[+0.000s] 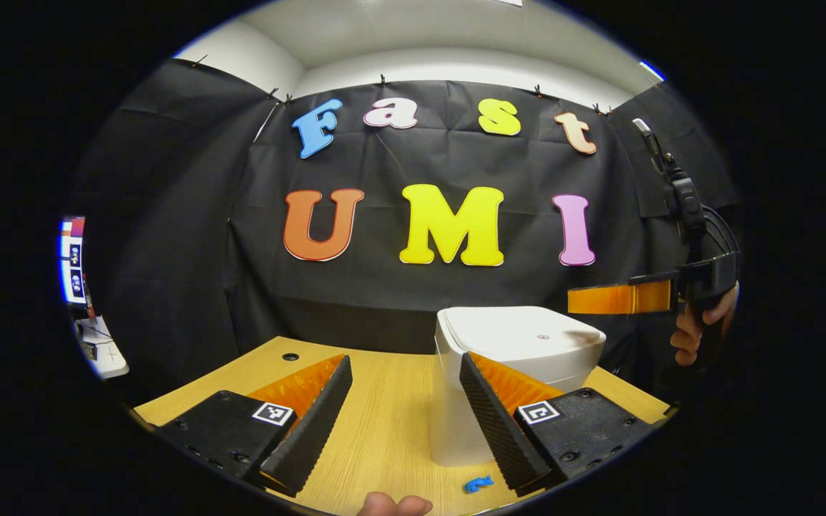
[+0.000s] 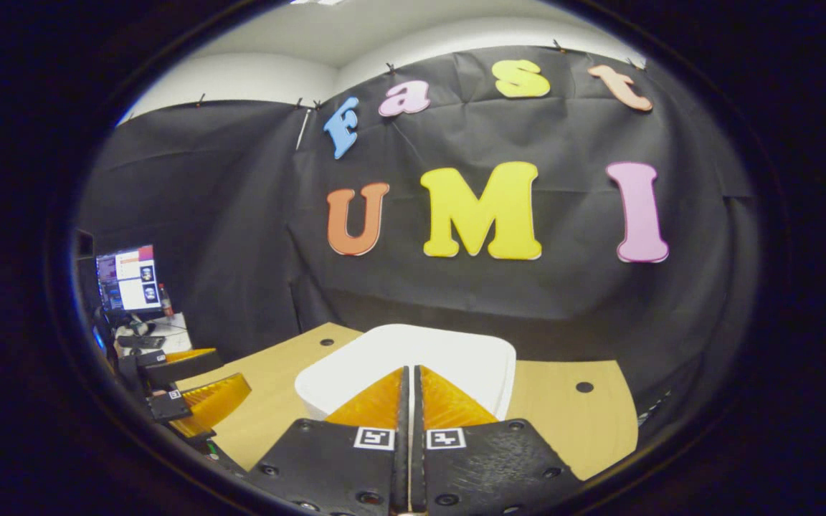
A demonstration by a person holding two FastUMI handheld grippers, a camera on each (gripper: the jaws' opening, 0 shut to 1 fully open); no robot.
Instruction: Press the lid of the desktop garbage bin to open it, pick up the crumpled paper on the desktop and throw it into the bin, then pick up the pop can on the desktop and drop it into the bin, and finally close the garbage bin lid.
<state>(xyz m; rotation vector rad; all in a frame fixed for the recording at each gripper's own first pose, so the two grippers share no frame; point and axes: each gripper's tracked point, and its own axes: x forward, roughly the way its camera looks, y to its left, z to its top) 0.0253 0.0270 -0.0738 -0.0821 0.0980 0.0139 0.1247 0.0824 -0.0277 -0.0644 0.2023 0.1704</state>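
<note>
Right gripper [image 2: 409, 380]: fingers pressed together, nothing between them, tips poised over the near half of the lid [image 2: 456, 355] of the white garbage bin [image 1: 506, 358]. Seen from the left gripper view as a closed pair of fingers [image 1: 617, 297] level above the bin's right edge, held by a hand [image 1: 696, 322]; contact with the lid not resolvable, seemingly just above it.

Left gripper [image 1: 406, 408]: spread wide, holding nothing, low over the wooden desktop [image 1: 384, 423], right finger just in front of the bin's near wall. Idle.

Bin: lid flat and down, near the back of the desktop toward the black cloth wall [image 1: 413, 287]. Small blue scrap [image 1: 478, 484] on the desktop close to the bin's foot; identity unclear. Crumpled paper and pop can: location cannot be told from these frames. Monitor [image 2: 126, 278] on a side desk, far left.

Step judged in hand: the first, pressing the lid to open. Paper, can and closing all still ahead.

Next move calls for: a short downward push with the closed tips on the lid's press point, then a clean lift clear so the lid can spring up. Risk if pushed off-centre: bin tipping or sliding.
</note>
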